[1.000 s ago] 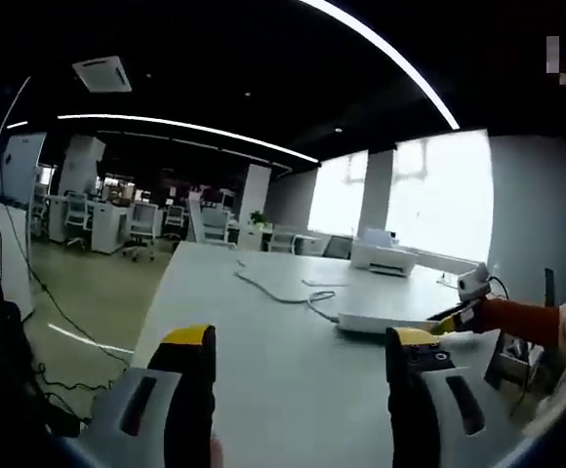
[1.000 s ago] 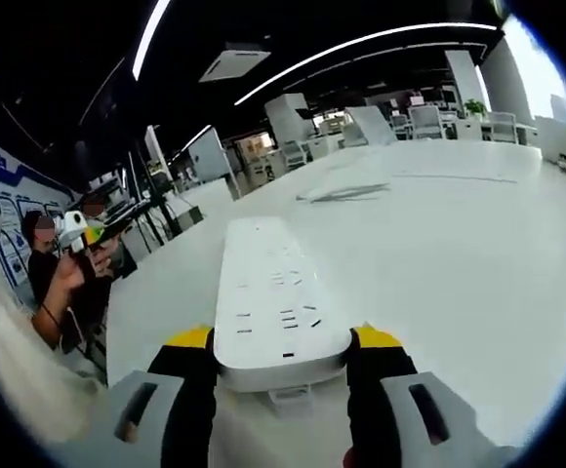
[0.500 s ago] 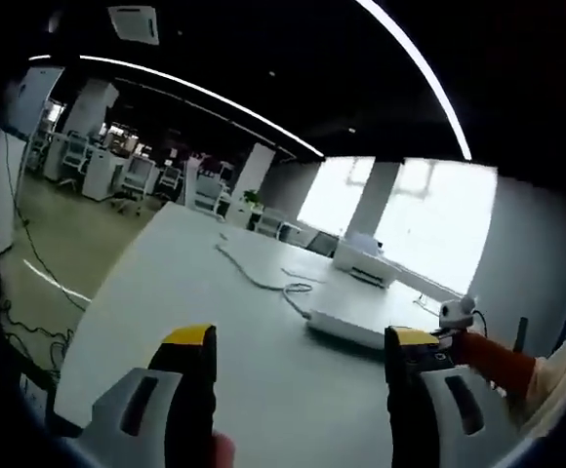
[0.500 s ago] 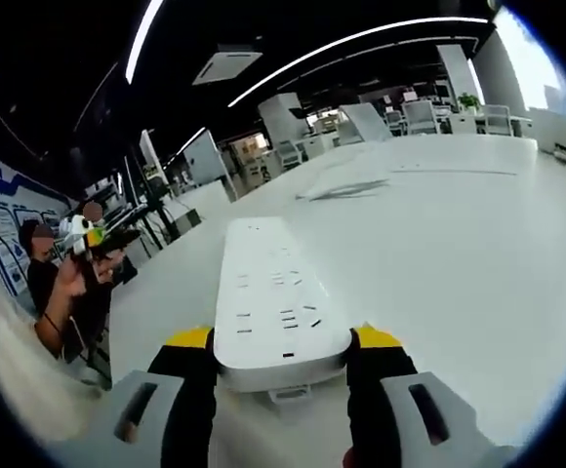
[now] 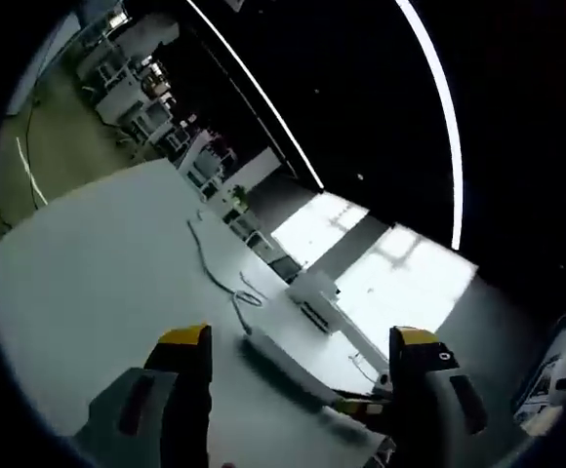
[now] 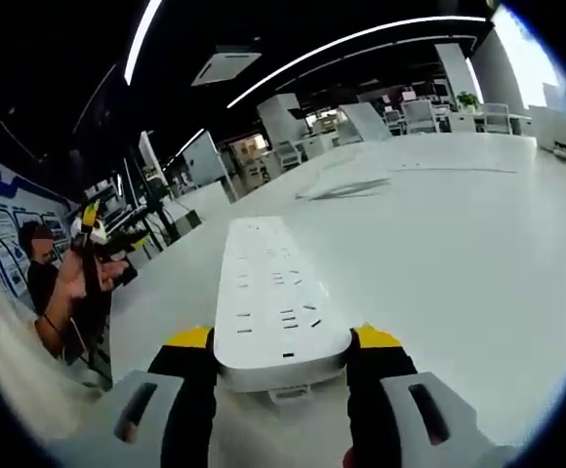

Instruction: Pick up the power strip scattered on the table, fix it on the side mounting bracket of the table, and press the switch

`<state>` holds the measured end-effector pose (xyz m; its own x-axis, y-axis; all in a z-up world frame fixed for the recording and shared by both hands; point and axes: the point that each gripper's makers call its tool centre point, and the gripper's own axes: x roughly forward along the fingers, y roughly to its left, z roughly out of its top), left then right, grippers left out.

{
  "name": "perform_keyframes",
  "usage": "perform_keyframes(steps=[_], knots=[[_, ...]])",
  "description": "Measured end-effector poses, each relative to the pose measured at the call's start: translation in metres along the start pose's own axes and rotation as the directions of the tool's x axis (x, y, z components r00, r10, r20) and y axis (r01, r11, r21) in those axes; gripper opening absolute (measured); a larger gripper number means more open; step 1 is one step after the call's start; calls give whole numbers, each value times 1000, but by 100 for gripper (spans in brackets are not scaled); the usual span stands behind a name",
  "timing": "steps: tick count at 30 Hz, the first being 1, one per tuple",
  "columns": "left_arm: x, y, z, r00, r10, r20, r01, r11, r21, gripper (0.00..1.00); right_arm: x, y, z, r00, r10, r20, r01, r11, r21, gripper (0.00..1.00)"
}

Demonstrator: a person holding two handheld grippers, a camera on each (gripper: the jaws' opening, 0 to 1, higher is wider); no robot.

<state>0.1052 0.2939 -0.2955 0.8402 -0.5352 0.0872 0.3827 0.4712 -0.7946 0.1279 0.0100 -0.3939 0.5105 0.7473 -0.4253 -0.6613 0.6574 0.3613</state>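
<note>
A long white power strip (image 6: 278, 302) lies lengthwise on the white table (image 6: 459, 253), its near end clamped between the yellow-tipped jaws of my right gripper (image 6: 281, 341). In the left gripper view the same power strip (image 5: 283, 359) stretches across the table, and its cable (image 5: 210, 268) trails away from it. My left gripper (image 5: 300, 336) stands open above the table with nothing between its jaws. From the right gripper view, the left gripper (image 6: 93, 229) is raised in a hand off the table's left edge.
A white box-shaped device (image 5: 312, 294) sits on the table beyond the strip. The cable (image 6: 346, 190) lies looped farther along the table. A person (image 6: 44, 283) stands by the left table edge. Desks and chairs (image 6: 420, 117) fill the room behind.
The left gripper view has rolled and tipped, so the table now slants in it. In the right gripper view the left gripper has turned more upright. The power strip stays clamped.
</note>
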Motion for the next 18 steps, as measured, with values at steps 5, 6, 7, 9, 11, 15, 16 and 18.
perform_keyframes(steps=[5, 6, 7, 9, 11, 15, 16, 18], knots=[[9, 8, -16, 998, 17, -56, -22, 997, -75, 73, 1, 1, 1, 1000, -5, 0, 5, 1000, -4, 49], [10, 7, -21, 997, 15, -76, -22, 995, -100, 74, 1, 2, 1, 1000, -6, -1, 6, 1000, -4, 49], [12, 6, -25, 996, 1, -89, -12, 993, -119, 74, 1, 2, 1, 1000, -8, -3, 8, 1000, -5, 49], [16, 7, -31, 995, 1, -98, -16, 988, -157, 75, 1, 2, 0, 1000, -10, -3, 10, 1000, -6, 49], [19, 3, -38, 995, -8, -103, -14, 978, -207, 75, 1, 3, 0, 1000, -10, -3, 10, 1000, 0, 49], [25, 2, -47, 993, -1, -118, -29, 968, -249, 74, 1, 4, 0, 1000, -12, -3, 12, 1000, 6, 49], [27, 1, -49, 992, -6, -124, -27, 964, -264, 74, 1, 4, 0, 1000, -12, -4, 12, 1000, 7, 49], [29, -1, -52, 990, -22, -137, -18, 959, -281, 74, 1, 4, 0, 1000, -13, -7, 13, 1000, 5, 49]])
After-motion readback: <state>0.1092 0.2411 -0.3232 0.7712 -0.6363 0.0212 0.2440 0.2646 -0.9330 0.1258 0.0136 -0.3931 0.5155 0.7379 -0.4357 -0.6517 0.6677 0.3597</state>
